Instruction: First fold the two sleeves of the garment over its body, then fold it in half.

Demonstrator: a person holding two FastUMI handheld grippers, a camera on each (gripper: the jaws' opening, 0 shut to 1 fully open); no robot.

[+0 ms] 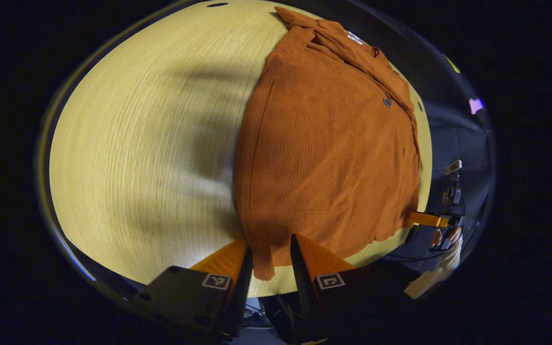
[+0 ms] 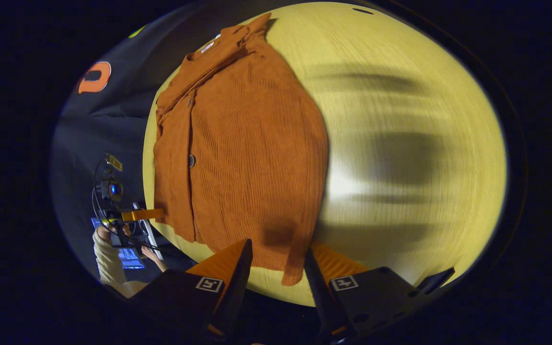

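Plainly both hand-held grippers (image 1: 270, 251) (image 2: 278, 254) stand apart over the garment's (image 1: 324, 158) corners; the right gripper view adds a screen (image 2: 127, 256).

**Count of things**

One rust-orange ribbed button-front garment (image 1: 326, 158) (image 2: 242, 158). Two dark round buttons on it in the right gripper view, one in the left. One pale wood-grain round table (image 1: 151, 143) (image 2: 410, 143). Two grippers: left gripper (image 1: 270, 261), right gripper (image 2: 278, 268).

I see the garment (image 1: 324, 158) as ribbed, matt corduroy-like cloth. Under it, the table (image 1: 151, 143) looks like pale wood-grain, smooth with slight sheen.
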